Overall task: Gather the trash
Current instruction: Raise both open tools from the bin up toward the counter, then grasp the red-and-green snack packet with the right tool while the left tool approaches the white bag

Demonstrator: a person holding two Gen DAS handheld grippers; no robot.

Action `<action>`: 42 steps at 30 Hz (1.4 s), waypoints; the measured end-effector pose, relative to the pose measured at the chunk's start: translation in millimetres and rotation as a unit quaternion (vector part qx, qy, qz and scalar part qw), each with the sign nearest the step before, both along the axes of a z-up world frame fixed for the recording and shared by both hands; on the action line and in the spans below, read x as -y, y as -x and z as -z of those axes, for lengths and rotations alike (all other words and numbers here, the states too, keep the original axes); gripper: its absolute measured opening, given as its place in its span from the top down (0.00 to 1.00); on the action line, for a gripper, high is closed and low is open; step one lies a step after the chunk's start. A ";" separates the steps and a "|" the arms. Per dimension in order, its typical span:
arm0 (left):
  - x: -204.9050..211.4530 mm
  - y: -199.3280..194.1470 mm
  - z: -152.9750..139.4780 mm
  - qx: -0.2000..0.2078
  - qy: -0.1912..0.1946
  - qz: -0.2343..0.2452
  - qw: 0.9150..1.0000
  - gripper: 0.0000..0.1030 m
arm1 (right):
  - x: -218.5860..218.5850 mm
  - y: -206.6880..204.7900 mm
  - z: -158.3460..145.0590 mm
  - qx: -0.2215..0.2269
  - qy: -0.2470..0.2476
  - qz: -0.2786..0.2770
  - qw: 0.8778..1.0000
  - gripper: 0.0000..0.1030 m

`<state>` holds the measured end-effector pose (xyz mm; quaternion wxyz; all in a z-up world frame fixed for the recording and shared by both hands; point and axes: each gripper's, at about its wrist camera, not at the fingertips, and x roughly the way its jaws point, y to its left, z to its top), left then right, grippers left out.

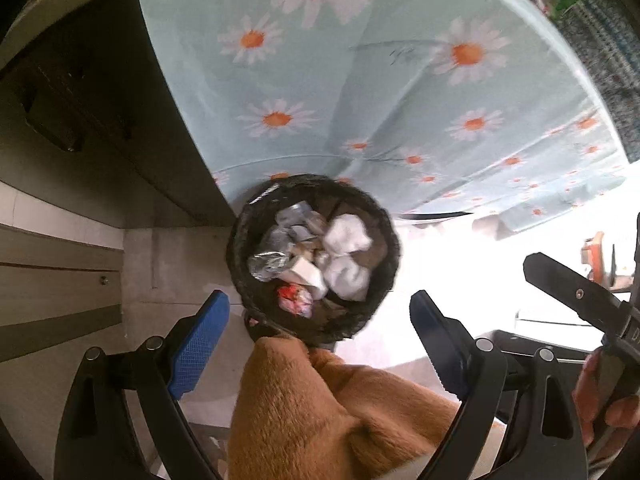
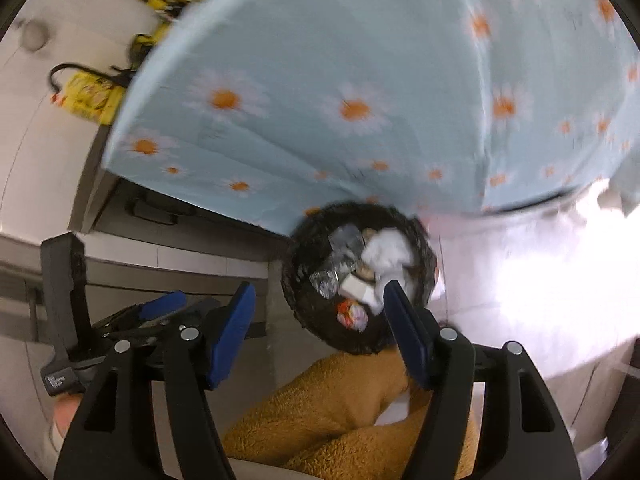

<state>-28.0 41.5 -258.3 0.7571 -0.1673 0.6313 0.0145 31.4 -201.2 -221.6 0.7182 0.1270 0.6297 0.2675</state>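
Several pieces of trash (image 1: 320,260) already lie in the black bin (image 1: 240,248) on the floor beside the cloth-covered counter (image 1: 360,80). Left claw (image 1: 320,324) stands wide and empty; right claw (image 2: 320,320) stands empty, partly open. No loose trash shows; collection appears nearly complete.

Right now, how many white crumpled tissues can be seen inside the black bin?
2. Both lie on the right side of the bin: one tissue nearer the tablecloth, the other just below it. More may be buried.

A home, likely a dining corner: a table under a pale blue daisy-print cloth (image 1: 360,92), a small black woven wastebasket (image 1: 314,258), and yellow snack packets (image 2: 90,96).
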 end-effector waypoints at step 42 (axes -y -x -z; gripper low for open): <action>-118.8 -85.2 -181.7 0.218 -0.003 -0.003 0.976 0.14 | -108.7 -141.8 -190.5 0.248 -0.002 -0.060 0.967 0.14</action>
